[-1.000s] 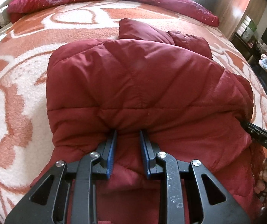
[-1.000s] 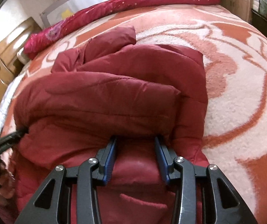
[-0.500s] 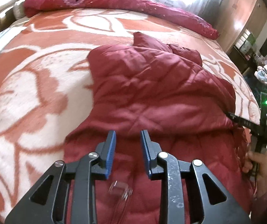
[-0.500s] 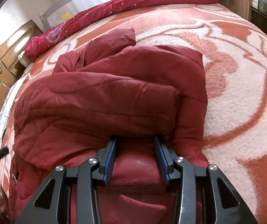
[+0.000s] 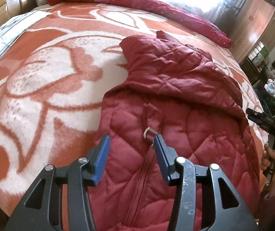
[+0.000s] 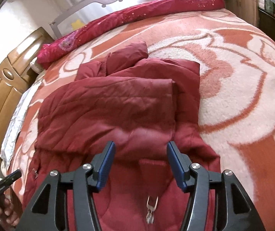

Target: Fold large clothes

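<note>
Both tools have let go of the folded flap and drawn back toward the bed's near edge since a second ago, their jaws having just been opening with nothing clamped between them. Released, the left tool hangs over the lower front of the dark red quilted jacket, its right pad just beside the metal zip pull; the right tool, equally slack, hovers above the same hem end, the folded edge just ahead of its tips. From both, the jacket runs lengthwise away toward the far edge of the bed, its upper half doubled over and a sleeve poking out beyond. The coming fold likely starts at this near end, within equal reach of both hands.
</note>
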{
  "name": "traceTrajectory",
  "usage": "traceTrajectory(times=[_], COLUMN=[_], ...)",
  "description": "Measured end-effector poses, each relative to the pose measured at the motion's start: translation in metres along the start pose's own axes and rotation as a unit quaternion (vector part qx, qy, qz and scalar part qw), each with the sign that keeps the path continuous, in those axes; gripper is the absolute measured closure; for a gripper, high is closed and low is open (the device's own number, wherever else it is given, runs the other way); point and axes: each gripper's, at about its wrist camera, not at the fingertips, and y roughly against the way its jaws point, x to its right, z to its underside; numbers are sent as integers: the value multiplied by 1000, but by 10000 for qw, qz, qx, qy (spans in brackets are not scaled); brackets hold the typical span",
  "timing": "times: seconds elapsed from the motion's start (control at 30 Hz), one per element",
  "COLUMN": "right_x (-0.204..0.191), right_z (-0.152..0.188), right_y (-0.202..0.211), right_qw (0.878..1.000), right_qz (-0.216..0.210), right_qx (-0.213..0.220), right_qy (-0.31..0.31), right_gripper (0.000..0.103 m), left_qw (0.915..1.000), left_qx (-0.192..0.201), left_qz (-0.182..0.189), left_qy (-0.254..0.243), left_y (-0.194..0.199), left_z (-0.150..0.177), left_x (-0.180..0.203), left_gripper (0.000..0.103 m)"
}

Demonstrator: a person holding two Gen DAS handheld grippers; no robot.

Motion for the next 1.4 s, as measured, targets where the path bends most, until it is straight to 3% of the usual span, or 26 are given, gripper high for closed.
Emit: traceTrajectory(times=[0.23,0.37,0.53,0.67,0.97,1.2,1.4], right_x=[0,1,11,28,72,83,91], right_z=[31,51,80,101,137,163,179], right_y=[26,45,67,84,109,103,93], right_qw=[9999,9997,9993,9993,9984,9966,9929], right_qz=[-130,-232,-370,-315,50,-252,-454], right_qx=[-27,-9,-24,-47,-178,-539,-791], right_qy=[28,57,-57,-197,-541,-568,-769], right_gripper=[42,33,28,28,25,25,25], left_qw=[9999,9999,9999,9998,9991,9978,9973], left_qx=[-105,-107,-121,-156,-392,-503,-599], left_qz=[-18,-26,-3,-49,39,438,435], left_qy=[22,4,-12,-98,-153,-26,4], left_y=[5,9,15,20,25,26,24], left_z=[18,24,30,40,68,81,87], left_x=[-7,-9,-12,-17,-33,-43,-50], left_gripper=[57,45,44,34,34,34,34])
